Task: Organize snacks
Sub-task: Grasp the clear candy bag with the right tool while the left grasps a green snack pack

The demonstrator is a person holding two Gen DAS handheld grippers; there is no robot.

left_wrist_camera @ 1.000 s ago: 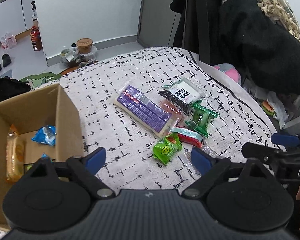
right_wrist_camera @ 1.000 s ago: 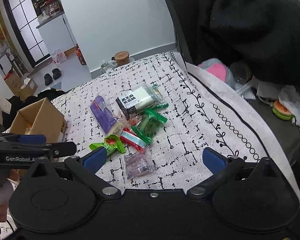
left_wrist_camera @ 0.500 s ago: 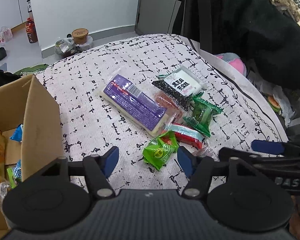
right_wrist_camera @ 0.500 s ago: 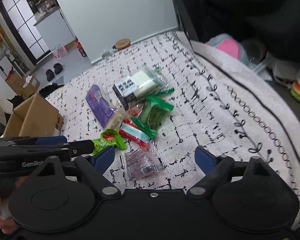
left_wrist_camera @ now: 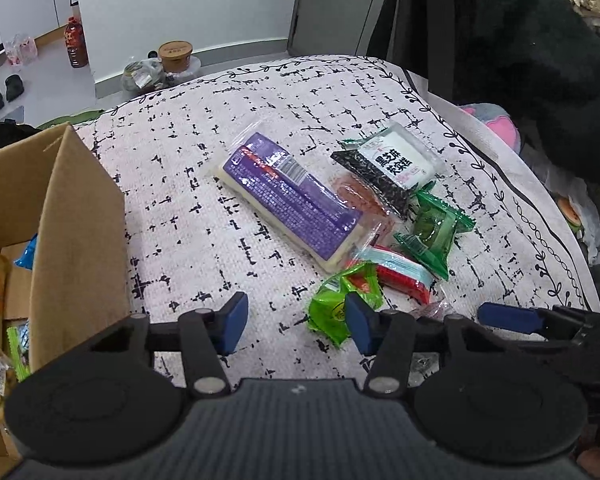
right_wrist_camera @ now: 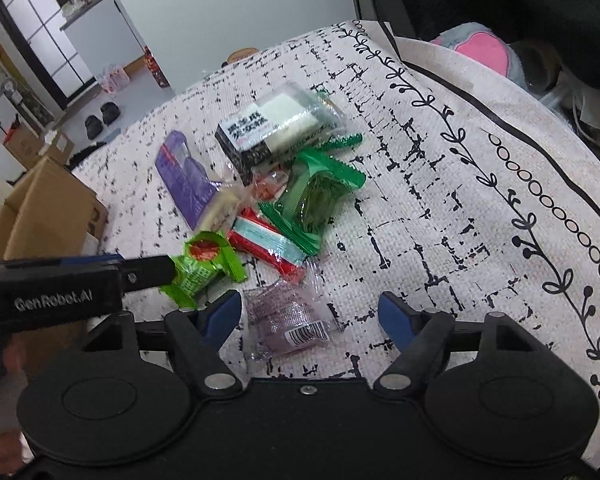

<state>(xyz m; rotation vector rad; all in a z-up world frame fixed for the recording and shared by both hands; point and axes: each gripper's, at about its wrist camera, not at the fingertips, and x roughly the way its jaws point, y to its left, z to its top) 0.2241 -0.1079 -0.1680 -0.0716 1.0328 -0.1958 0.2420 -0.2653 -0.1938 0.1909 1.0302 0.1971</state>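
Observation:
Several snack packets lie in a heap on the patterned cloth (left_wrist_camera: 204, 152). My left gripper (left_wrist_camera: 296, 320) hangs low over it, jaws closing. Its right finger sits over the lime green packet (left_wrist_camera: 332, 300), and only bare cloth shows between the pads. In the right wrist view the clear purple packet (right_wrist_camera: 292, 320) lies between the fingers of my right gripper (right_wrist_camera: 310, 316). Those jaws are closing too, and the pads do not touch the packet. A purple long pack (left_wrist_camera: 288, 200), a black-and-white pack (left_wrist_camera: 388, 168), a dark green packet (left_wrist_camera: 432, 232) and a red-and-teal packet (left_wrist_camera: 400, 272) lie beyond.
An open cardboard box (left_wrist_camera: 76, 220) with several snacks inside stands at the cloth's left edge. Dark coats (left_wrist_camera: 520, 60) hang at the back right. A pink soft thing (right_wrist_camera: 484, 48) lies past the cloth's right edge. Floor clutter, a bottle and a tub lie behind.
Both grippers have sunk toward the heap and their jaws have narrowed. The left one now reaches the lime packet, and the purple packet has come between the right one's fingers.

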